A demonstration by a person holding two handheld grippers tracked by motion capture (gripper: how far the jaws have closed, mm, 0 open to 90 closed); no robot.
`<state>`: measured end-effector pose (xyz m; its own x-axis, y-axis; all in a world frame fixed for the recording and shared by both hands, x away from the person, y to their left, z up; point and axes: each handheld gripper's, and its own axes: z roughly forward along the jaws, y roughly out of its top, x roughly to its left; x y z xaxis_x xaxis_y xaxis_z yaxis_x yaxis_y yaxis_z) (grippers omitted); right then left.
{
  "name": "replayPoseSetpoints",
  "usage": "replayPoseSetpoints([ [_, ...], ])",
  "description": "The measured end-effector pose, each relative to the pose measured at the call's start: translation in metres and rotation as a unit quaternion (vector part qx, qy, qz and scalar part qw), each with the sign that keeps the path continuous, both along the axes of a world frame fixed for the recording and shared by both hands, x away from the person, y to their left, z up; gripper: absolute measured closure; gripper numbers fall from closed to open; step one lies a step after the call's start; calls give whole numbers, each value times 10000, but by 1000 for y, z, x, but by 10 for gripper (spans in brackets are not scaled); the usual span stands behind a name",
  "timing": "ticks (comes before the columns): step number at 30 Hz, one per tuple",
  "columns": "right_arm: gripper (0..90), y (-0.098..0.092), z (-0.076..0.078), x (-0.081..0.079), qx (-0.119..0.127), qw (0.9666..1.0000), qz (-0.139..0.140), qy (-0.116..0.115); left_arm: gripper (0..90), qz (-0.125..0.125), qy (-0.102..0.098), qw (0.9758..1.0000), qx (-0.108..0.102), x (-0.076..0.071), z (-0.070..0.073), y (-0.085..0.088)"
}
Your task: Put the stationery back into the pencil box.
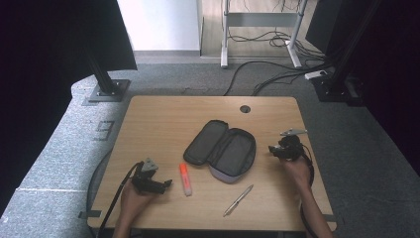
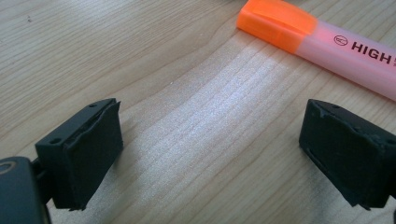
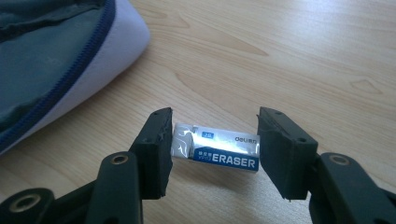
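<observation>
pinching eraser [image 3: 215, 150] endwise, right gripper [image 3: 212, 140] fingers; high view hides it. left gripper [image 2: 210, 154] fingers spread beside highlighter [image 2: 322, 44].

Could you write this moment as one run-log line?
right gripper: shut on white wrapped eraser | left gripper: open, beside orange highlighter | grey pencil case: unzipped

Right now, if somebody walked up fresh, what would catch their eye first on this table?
Probably the open pencil case lying mid-table, with the orange highlighter just left of it. Then the eraser, clamped end to end in the right gripper near the case's edge.
</observation>
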<state>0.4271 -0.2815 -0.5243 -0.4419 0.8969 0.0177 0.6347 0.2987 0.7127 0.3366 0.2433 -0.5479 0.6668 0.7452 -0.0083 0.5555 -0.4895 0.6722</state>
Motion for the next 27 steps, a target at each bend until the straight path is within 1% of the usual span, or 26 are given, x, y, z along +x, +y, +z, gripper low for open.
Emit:
replayPoseSetpoints([
  [14, 460, 8, 19, -5, 140, 9996, 243, -70, 58, -5, 1, 10000, -3, 0, 0, 0],
  [15, 460, 10, 22, -6, 164, 9995, 276, -78, 59, -2, -2, 10000, -2, 0, 0, 0],
  [27, 460, 23, 38, -6, 144, 9987, 469, -165, 59, -5, 1, 10000, -1, 0, 0, 0],
])
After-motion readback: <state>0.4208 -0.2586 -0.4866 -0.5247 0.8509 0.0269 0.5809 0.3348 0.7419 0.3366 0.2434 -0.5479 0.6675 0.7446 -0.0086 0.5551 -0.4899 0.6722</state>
